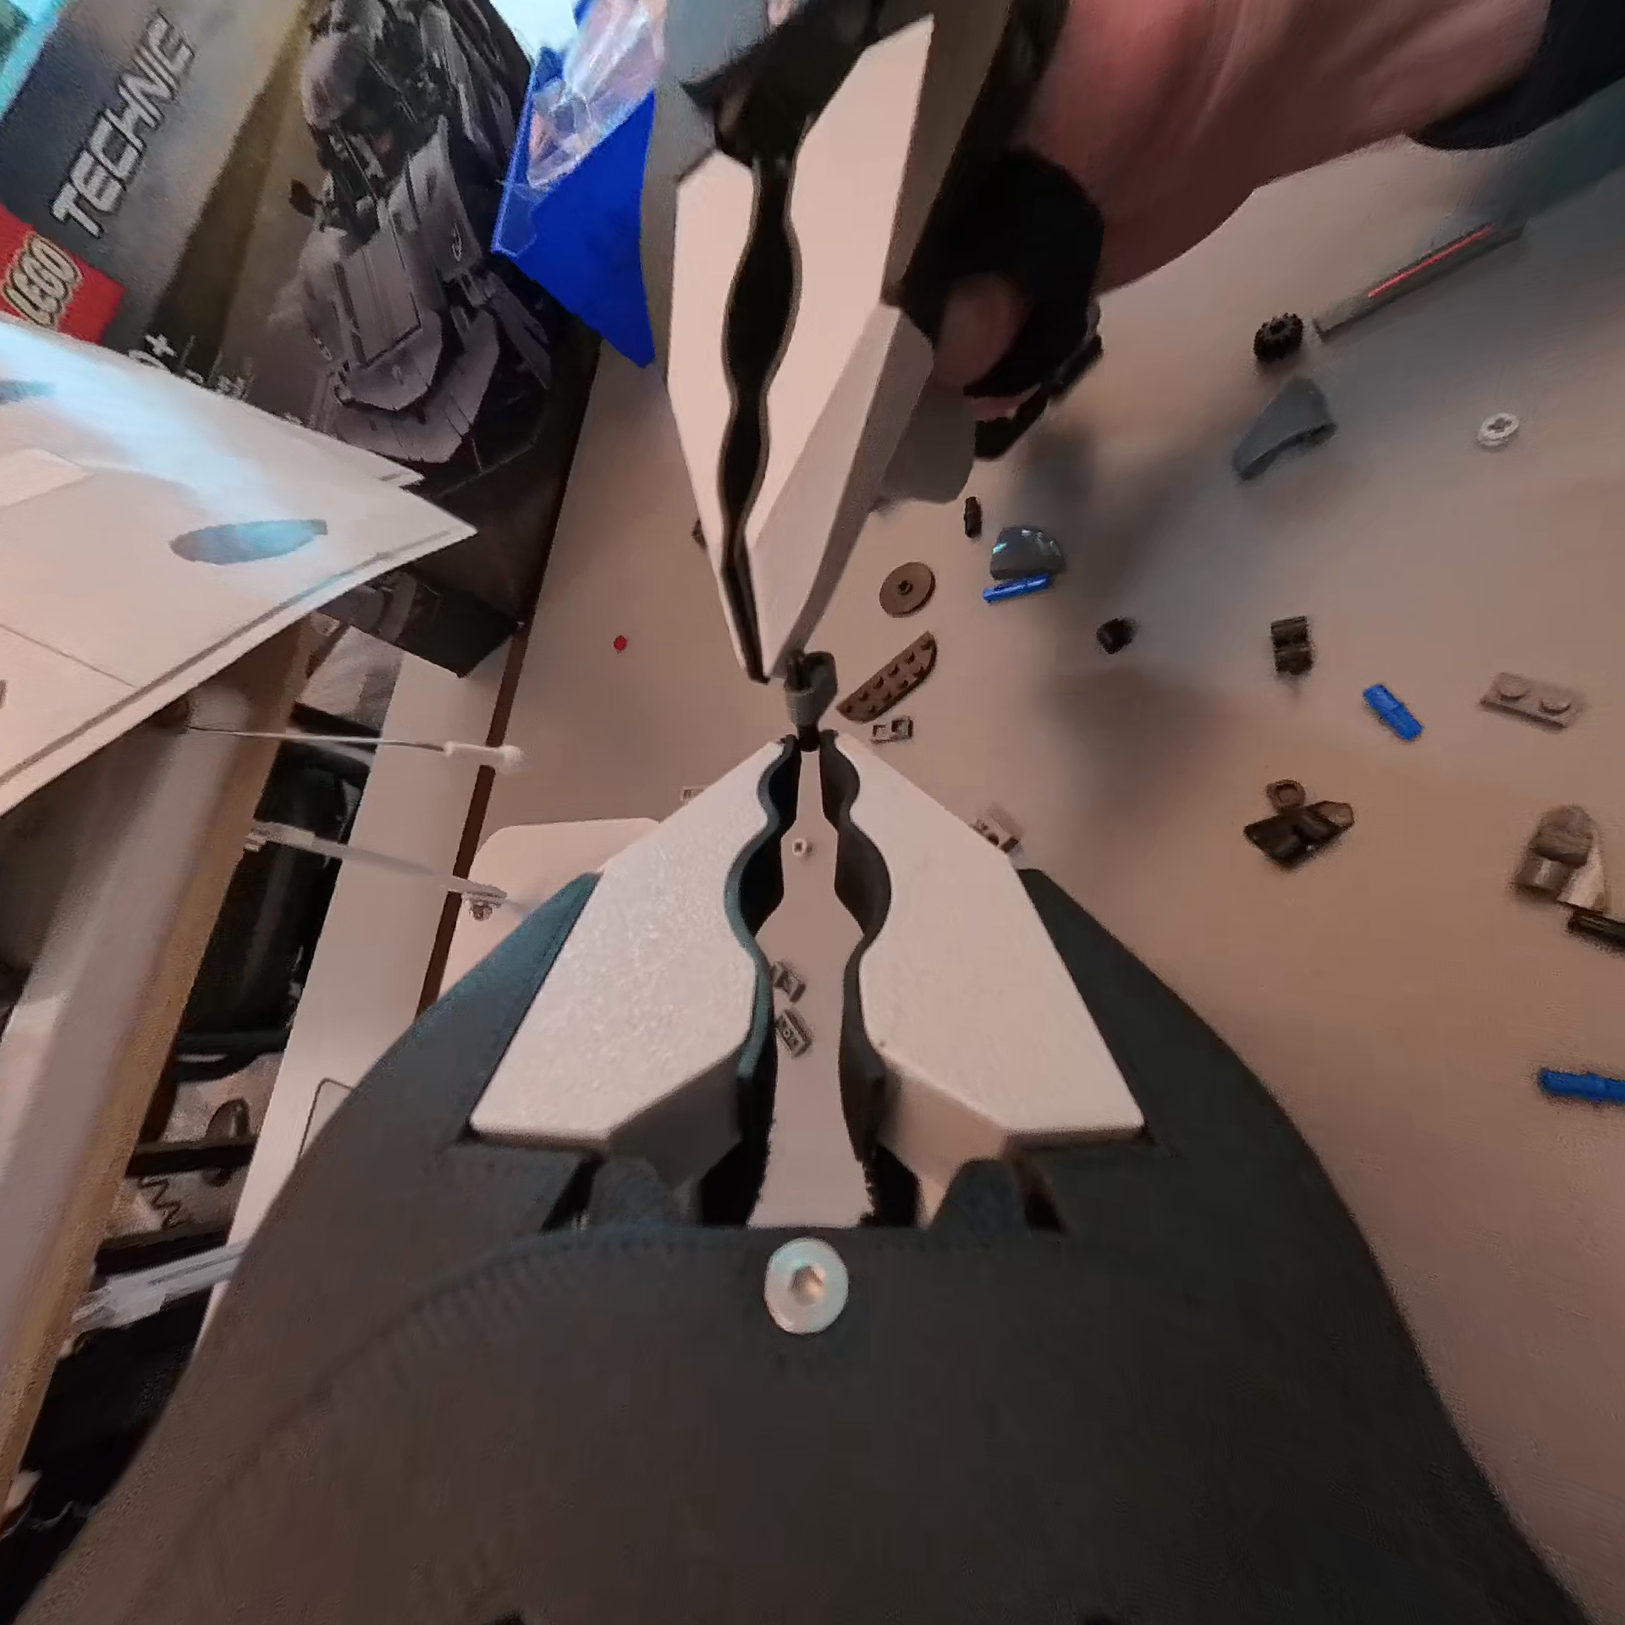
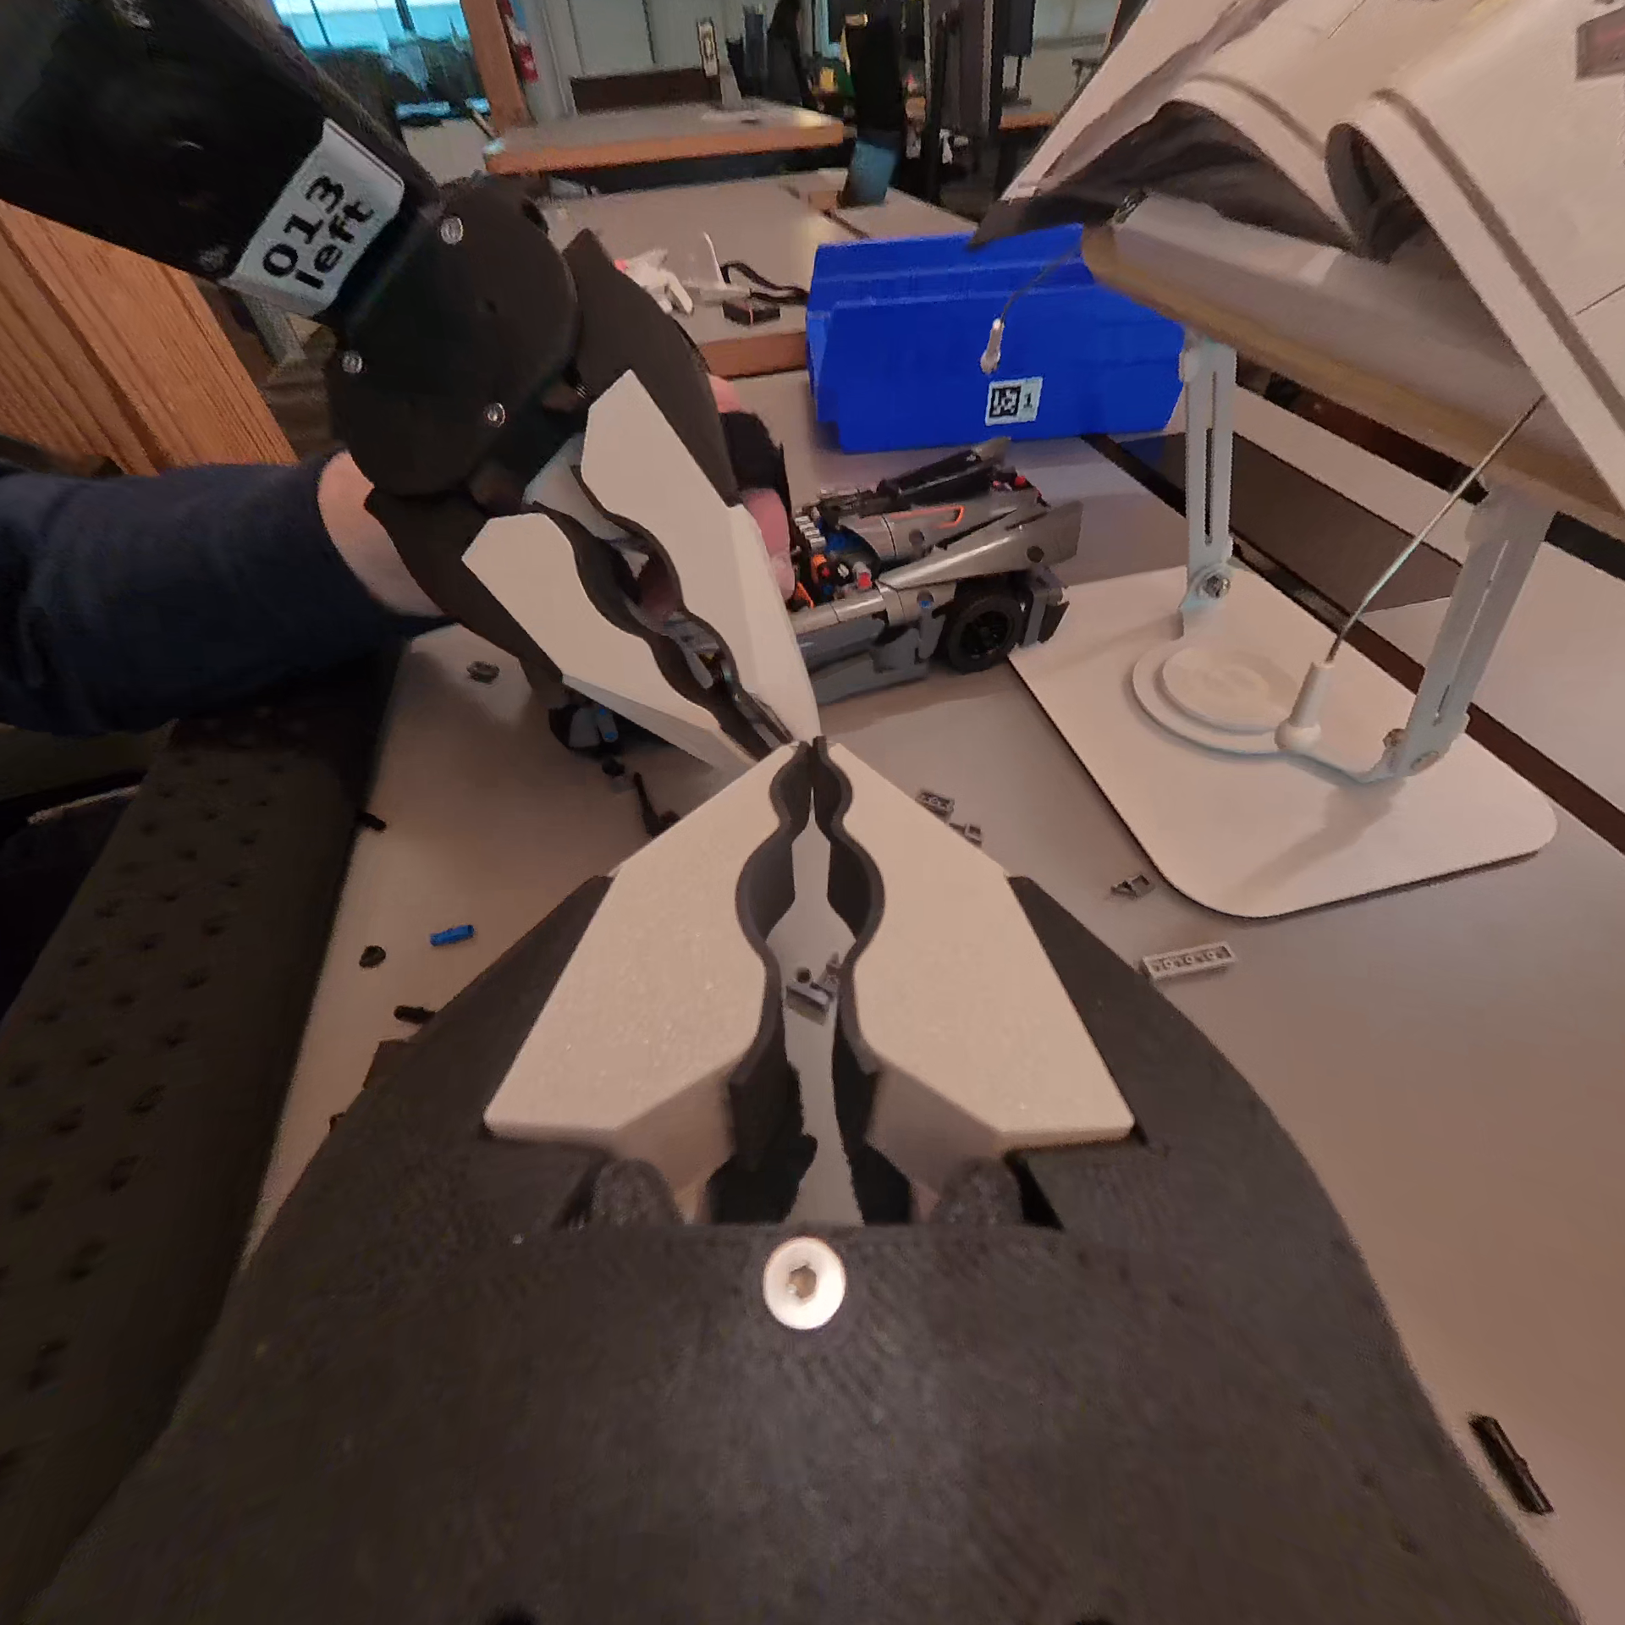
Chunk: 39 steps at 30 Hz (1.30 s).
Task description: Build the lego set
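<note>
In the left wrist view my left gripper (image 1: 805, 746) is shut on the thin black pin end of a small grey and black Lego piece (image 1: 811, 690) and holds it above the table. My right gripper (image 1: 763, 670) comes down from above, and its tips meet the upper end of that piece. In the right wrist view my right gripper (image 2: 813, 747) has its tips pressed together, the left gripper (image 2: 785, 737) meets them from the upper left, and the piece is hidden. The partly built grey Lego car (image 2: 932, 572) stands behind them.
Loose parts lie on the table: a blue pin (image 1: 1392, 710), a round brown plate (image 1: 907, 585) and a half-round brown plate (image 1: 892, 677). A blue bin (image 2: 967, 334) stands at the back. A white stand (image 2: 1275, 747) holds the booklet. A black perforated mat (image 2: 132, 967) lies at left. My left and right fingertips are right by each other. Left tips and right tips are each some 20 centimeters from the partly built grey Lego car (image 2: 932, 572).
</note>
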Each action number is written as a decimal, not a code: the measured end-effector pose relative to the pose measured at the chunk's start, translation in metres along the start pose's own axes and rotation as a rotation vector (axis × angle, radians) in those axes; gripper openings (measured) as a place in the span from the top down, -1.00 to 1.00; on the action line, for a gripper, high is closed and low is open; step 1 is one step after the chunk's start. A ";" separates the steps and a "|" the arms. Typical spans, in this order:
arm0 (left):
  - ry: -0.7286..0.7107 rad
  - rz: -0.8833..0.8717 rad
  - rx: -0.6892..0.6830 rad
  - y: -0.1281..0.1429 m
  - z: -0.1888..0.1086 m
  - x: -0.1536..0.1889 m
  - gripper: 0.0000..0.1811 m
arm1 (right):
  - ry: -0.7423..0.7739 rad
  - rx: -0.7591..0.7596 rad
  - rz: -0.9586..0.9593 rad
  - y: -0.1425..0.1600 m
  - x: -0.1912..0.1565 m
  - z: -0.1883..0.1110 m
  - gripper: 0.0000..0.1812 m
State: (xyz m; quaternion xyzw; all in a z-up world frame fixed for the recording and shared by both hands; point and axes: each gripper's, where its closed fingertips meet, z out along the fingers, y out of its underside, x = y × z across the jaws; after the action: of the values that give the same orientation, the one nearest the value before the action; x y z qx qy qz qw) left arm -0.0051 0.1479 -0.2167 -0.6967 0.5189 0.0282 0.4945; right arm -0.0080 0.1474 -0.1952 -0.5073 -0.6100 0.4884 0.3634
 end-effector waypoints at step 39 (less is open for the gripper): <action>-0.128 0.013 0.101 -0.018 0.004 -0.011 0.85 | -0.244 0.085 0.435 -0.004 -0.004 -0.007 0.95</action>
State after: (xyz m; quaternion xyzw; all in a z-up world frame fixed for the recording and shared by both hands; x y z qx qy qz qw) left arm 0.0053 0.1577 -0.2001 -0.6642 0.4913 0.0496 0.5613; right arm -0.0012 0.1449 -0.1892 -0.5482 -0.5048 0.6378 0.1944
